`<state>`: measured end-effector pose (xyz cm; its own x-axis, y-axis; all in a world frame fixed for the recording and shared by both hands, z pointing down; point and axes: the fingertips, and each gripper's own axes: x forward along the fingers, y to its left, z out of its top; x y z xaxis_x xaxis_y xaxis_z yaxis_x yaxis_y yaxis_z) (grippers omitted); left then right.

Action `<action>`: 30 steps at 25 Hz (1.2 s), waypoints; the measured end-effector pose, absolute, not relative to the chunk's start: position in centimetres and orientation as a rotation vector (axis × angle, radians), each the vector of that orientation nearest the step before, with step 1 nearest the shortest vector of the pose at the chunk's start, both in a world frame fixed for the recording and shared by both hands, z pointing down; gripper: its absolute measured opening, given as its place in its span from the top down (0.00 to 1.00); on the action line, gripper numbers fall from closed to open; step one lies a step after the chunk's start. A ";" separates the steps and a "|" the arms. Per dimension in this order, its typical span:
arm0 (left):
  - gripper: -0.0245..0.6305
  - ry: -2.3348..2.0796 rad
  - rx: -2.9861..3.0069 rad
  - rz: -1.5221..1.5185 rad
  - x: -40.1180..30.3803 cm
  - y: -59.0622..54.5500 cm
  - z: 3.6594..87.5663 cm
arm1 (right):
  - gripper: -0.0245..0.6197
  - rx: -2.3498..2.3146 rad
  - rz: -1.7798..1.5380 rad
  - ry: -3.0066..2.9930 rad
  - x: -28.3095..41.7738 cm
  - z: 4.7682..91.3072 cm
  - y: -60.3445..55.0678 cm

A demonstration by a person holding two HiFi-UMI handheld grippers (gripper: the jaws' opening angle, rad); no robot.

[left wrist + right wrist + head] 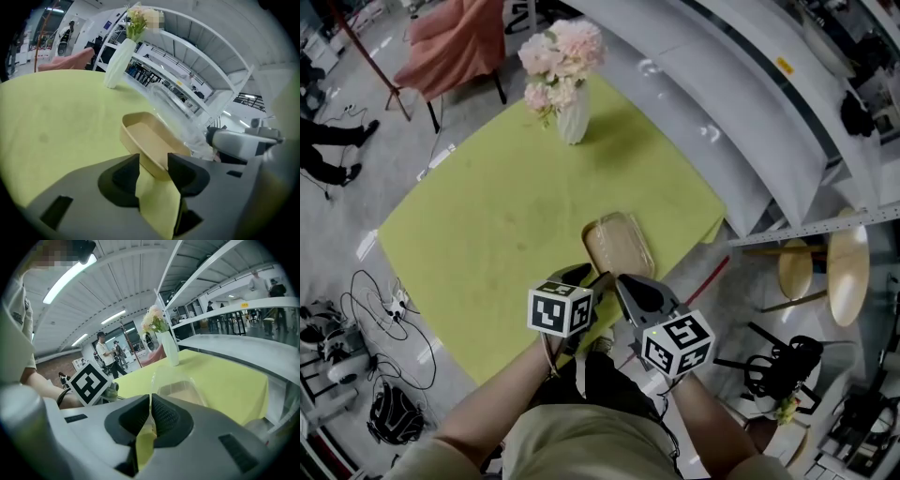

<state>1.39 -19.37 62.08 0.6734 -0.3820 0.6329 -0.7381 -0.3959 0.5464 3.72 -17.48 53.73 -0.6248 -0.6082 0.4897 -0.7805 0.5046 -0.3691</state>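
Note:
A tan oval container (619, 246) lies near the front edge of the yellow-green table (487, 234). My left gripper (596, 280) has its jaws on either side of the container's near end (150, 136), shut on it. A clear plastic lid (178, 112) rises from the container's right side. My right gripper (620, 280) is shut on the thin rim of that lid (178, 380), its jaws almost touching. In the left gripper view, the left gripper (153, 168) sits low on the table, with the right gripper (243, 143) just to its right. The marker cube (91, 383) of the left gripper shows in the right gripper view.
A white vase (573, 117) with pink flowers (558, 56) stands at the table's far side. White curved shelving (750, 103) runs along the right. A chair draped in pink cloth (455, 42) is behind the table, round stools (848, 272) at right, cables (384, 309) on the floor left.

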 end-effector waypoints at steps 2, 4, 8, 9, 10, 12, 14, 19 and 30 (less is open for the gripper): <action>0.67 -0.867 2.014 0.561 1.3 -19.1 62.7 | 0.93 1.167 0.826 -2.461 3.7 53.7 -17.3; 0.67 -0.869 2.015 0.585 1.2 -19.0 63.1 | 0.93 1.181 0.821 -2.468 4.0 53.3 -17.4; 0.67 -0.876 2.018 0.612 0.8 -19.0 63.2 | 0.93 1.228 0.787 -2.474 5.1 52.1 -18.1; 0.66 -0.874 2.018 0.620 0.8 -19.0 63.3 | 0.93 1.243 0.767 -2.473 5.5 51.7 -18.3; 0.66 -0.872 2.018 0.622 0.7 -19.0 63.3 | 0.93 1.257 0.748 -2.472 5.9 51.3 -18.6; 0.66 -0.878 2.022 0.609 0.5 -19.0 63.1 | 0.93 1.280 0.722 -2.474 6.5 50.5 -19.1; 0.66 -0.896 2.039 0.589 0.2 -19.3 62.3 | 0.93 1.298 0.699 -2.475 7.1 49.8 -19.4; 0.66 -0.924 2.087 0.539 -0.7 -19.7 59.0 | 0.93 1.343 0.634 -2.495 8.2 46.9 -19.8; 0.66 -1.058 2.319 0.375 -4.3 -21.5 46.1 | 0.93 1.422 0.320 -2.613 8.6 36.2 -19.9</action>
<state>-4.26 -21.47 46.05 0.6497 -0.6039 0.4616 -0.7598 -0.5334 0.3717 8.60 -19.90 36.21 -0.5398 -0.8095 0.2310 -0.8413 0.5282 -0.1148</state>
